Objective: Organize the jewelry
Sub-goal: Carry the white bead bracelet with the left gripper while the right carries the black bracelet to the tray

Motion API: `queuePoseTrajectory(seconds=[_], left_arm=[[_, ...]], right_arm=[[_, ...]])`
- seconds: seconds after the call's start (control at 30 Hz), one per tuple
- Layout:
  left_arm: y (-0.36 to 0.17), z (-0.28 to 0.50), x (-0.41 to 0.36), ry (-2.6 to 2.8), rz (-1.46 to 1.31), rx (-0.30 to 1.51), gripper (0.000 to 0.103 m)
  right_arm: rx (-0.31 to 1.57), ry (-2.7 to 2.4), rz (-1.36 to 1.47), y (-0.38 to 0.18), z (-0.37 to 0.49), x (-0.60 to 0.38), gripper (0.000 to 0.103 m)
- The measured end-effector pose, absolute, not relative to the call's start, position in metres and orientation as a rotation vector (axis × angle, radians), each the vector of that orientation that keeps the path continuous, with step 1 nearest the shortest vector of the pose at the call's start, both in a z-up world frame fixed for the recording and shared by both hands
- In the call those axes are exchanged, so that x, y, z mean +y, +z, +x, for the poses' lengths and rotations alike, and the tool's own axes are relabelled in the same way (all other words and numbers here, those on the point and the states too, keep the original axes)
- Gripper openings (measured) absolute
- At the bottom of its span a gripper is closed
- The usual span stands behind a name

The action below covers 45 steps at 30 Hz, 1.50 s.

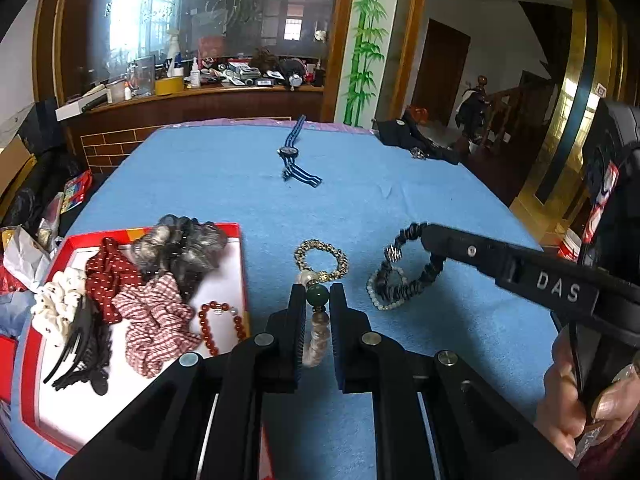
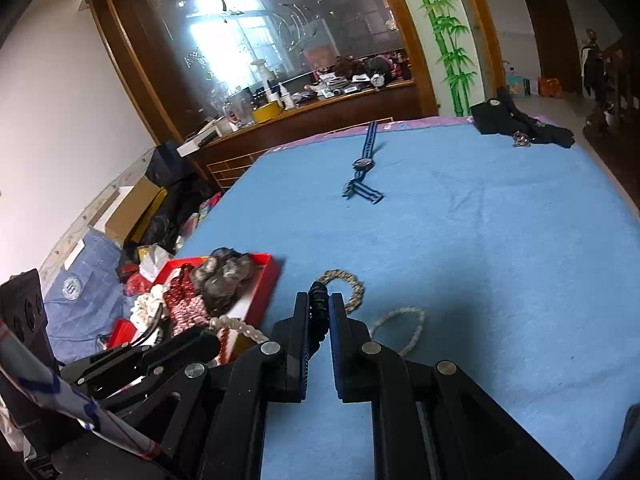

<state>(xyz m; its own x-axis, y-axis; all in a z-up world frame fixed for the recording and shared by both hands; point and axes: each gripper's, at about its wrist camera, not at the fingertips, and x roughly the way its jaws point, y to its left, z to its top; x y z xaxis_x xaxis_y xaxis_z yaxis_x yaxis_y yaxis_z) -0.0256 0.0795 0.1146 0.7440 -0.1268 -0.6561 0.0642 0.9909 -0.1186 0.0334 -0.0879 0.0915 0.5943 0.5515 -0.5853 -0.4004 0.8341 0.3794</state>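
My left gripper (image 1: pixel 318 294) is shut on a bead bracelet with a green bead (image 1: pixel 317 295) and pale beads, over the blue cloth. A gold beaded bracelet (image 1: pixel 321 258) lies just ahead of it. My right gripper (image 2: pixel 319 307) is shut on a black ruffled bracelet (image 1: pixel 414 266) with a silver charm, seen from the side in the left wrist view. A pale bead bracelet (image 1: pixel 380 300) lies under it; it also shows in the right wrist view (image 2: pixel 400 326). The red tray (image 1: pixel 236 236) to the left holds scrunchies, a black hair comb and a red bead bracelet (image 1: pixel 222 326).
A blue striped watch (image 1: pixel 294 154) lies at the far middle of the blue cloth (image 1: pixel 400 200). A black cloth with a silver piece (image 1: pixel 418 142) sits at the far right corner. Clutter and boxes lie on the floor at the left.
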Motion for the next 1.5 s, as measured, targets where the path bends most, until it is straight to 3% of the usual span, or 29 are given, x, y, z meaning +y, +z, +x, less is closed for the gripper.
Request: queuePoseTrajectory(seconds=[0.67,1.13,1.5], left_arm=[[0.129,-0.095,0.185,0.041,-0.154,0.673,0.011],[0.099,-0.132,0.288,0.197,-0.249,0.706,0.011],[0.071,-0.128,0.322,0.225,-0.306,0.75,0.011]], right_arm=[[0.782,0.751,0.109,0.1,-0.032,0.014,0.011],[0.87,0.881,0.025,0.073,-0.056,0.11,0.011],[0.942,0.877,-0.003,0.041,-0.047,0.142,0.011]])
